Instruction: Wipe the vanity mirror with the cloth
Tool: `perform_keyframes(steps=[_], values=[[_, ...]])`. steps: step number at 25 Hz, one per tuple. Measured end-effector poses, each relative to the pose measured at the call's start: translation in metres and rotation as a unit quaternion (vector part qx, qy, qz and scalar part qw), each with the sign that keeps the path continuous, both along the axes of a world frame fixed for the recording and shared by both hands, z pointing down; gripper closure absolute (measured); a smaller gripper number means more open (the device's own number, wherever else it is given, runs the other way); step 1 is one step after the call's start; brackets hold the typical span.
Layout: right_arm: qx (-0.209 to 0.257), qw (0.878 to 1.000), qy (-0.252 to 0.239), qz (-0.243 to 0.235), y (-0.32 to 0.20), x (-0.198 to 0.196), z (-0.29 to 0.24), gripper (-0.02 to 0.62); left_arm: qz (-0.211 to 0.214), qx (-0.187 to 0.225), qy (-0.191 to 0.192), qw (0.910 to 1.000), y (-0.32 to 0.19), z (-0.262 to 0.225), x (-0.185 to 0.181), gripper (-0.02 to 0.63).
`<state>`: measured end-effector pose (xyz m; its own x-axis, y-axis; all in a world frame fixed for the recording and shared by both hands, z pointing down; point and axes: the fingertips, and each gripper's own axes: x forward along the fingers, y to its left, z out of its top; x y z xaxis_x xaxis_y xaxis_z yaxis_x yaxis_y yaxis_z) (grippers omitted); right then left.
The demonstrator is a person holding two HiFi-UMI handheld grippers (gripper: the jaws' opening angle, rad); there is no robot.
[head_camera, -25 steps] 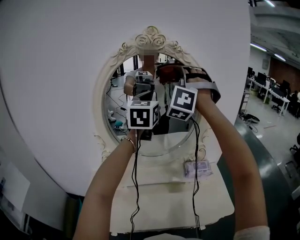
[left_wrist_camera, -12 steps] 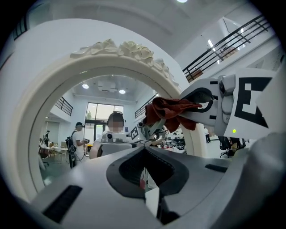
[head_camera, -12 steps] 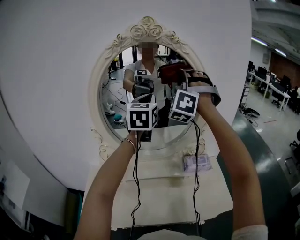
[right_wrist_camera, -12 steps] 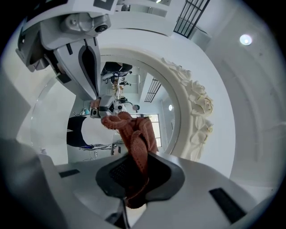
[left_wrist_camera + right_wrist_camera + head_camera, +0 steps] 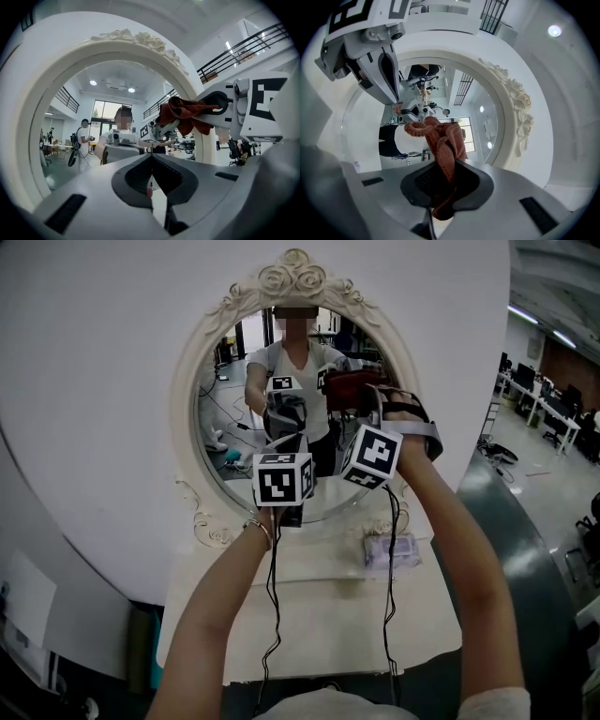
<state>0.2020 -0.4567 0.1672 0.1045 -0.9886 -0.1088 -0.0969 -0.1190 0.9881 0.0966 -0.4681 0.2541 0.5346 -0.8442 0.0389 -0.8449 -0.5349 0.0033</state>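
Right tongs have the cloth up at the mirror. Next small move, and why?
Probably push the cloth onto the mirror and begin a stroke: the right tongs are shut on it close before the glass; contact isn't clear. Left tongs are shut, empty.

The cloth point(image 5: 442, 140) between the matt plastic fingers point(image 5: 480, 187) of your right gripper point(image 5: 440, 180) looks nubby and woven. Beyond their tips, the vanity mirror point(image 5: 480, 129) is glossy glass, its frame point(image 5: 520, 117) smooth.

The left forearm point(image 5: 220, 606) and right forearm point(image 5: 464, 559) reach toward 12 o'clock, converging at the wrists; the left tool point(image 5: 151, 158) has its jaws closed together, and the right tool point(image 5: 440, 164), at its 2 o'clock, has its jaws clamped on the cloth point(image 5: 440, 138).
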Motion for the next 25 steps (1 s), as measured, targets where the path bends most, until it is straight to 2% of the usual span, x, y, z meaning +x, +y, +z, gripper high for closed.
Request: perform_keyframes(steps=[25], values=[[-0.092,0.995,-0.037,0.012,0.003,0.015,0.140,0.537,-0.001,-0.087,-0.037,0.9955,0.011,0.115,-0.004,0.595]])
